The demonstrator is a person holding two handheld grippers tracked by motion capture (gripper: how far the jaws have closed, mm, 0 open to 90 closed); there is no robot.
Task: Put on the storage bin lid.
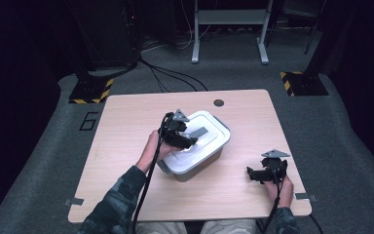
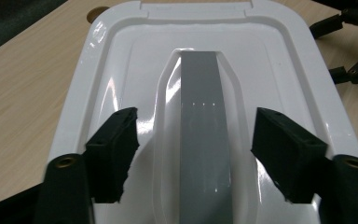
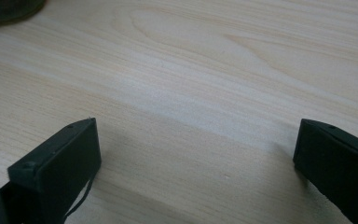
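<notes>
— What's nearest on my side?

— A pale wood bench [image 1: 126, 122]. My right tool [image 1: 262, 174] sits low over its near right corner, released, jaws wide over bare wood grain.

— And the box?

— The white lidded box [image 1: 209, 146] stands mid-bench, lid on. My left tool [image 1: 191, 141] hovers over the lid's grey handle [image 2: 204, 135], released: the jaws straddle the handle with a gap either side.

— Beyond that?

— A round hole [image 1: 218, 103] near the far edge, then grey carpet [image 1: 321, 126], black cables [image 1: 170, 75] and a metal frame [image 1: 229, 29] in a dark room.
</notes>
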